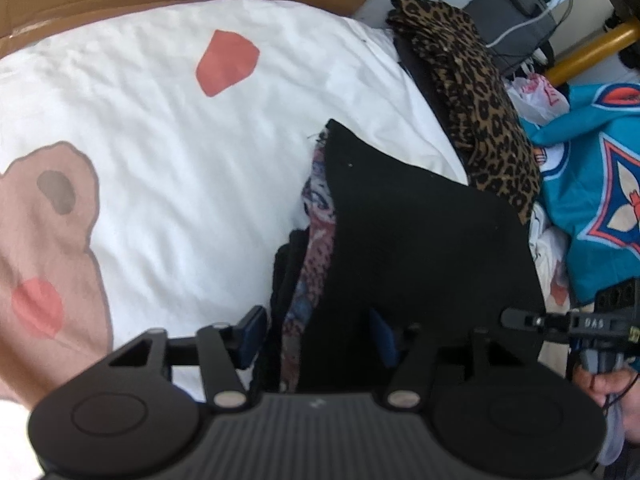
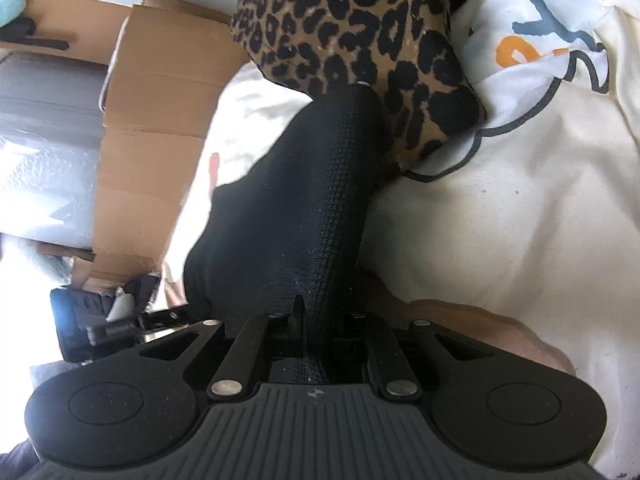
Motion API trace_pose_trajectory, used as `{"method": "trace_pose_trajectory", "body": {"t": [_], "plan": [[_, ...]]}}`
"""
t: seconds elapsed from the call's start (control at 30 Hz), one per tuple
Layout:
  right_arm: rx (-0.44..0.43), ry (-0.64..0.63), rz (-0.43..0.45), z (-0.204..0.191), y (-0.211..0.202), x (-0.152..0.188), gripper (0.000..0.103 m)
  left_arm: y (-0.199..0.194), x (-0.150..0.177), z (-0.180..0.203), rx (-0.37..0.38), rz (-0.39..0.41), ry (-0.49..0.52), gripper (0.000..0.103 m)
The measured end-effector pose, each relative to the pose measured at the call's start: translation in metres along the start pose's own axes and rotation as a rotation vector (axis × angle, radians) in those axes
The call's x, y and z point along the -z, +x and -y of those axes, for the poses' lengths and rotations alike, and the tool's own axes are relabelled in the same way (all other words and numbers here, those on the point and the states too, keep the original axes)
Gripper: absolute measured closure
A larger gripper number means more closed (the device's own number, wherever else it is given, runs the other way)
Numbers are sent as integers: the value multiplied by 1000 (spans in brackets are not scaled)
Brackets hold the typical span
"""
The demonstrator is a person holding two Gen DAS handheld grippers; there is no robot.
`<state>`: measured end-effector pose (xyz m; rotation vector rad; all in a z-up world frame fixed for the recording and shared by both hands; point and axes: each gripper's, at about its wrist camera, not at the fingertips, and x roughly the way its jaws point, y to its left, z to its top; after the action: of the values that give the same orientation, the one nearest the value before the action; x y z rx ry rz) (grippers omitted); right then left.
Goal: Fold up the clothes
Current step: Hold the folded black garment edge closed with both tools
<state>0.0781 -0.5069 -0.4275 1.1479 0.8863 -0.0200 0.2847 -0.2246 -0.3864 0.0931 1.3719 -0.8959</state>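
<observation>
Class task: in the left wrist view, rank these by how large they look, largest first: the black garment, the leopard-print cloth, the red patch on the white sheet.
1. black garment, though it lies nearest the camera, which enlarges it.
2. leopard-print cloth, farther back, so its true size against the garment is unsure.
3. red patch, clearly smallest.

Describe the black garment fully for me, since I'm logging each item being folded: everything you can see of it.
The black garment is a dark, finely ribbed knit, lint-flecked. The right gripper is shut on one end. Bunched layers, including a patterned fabric at its edge, sit between the left gripper's fingers; whether they press is unclear. It stretches over the white bedding, its far end reaching the leopard-print cloth.
</observation>
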Motion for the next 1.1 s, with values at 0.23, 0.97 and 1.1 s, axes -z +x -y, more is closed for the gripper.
{"method": "trace_pose_trajectory", "body": {"t": [0.23,0.97,1.1], "plan": [[3,11,-4,5,3,2,96,15,-14,-5,50,-23,0,29],[21,-19,5,3,0,5,92,16,-19,0,96,-66,22,30],[20,-13,13,4,1,4,92,25,-22,-1,125,-77,37,25]]}}
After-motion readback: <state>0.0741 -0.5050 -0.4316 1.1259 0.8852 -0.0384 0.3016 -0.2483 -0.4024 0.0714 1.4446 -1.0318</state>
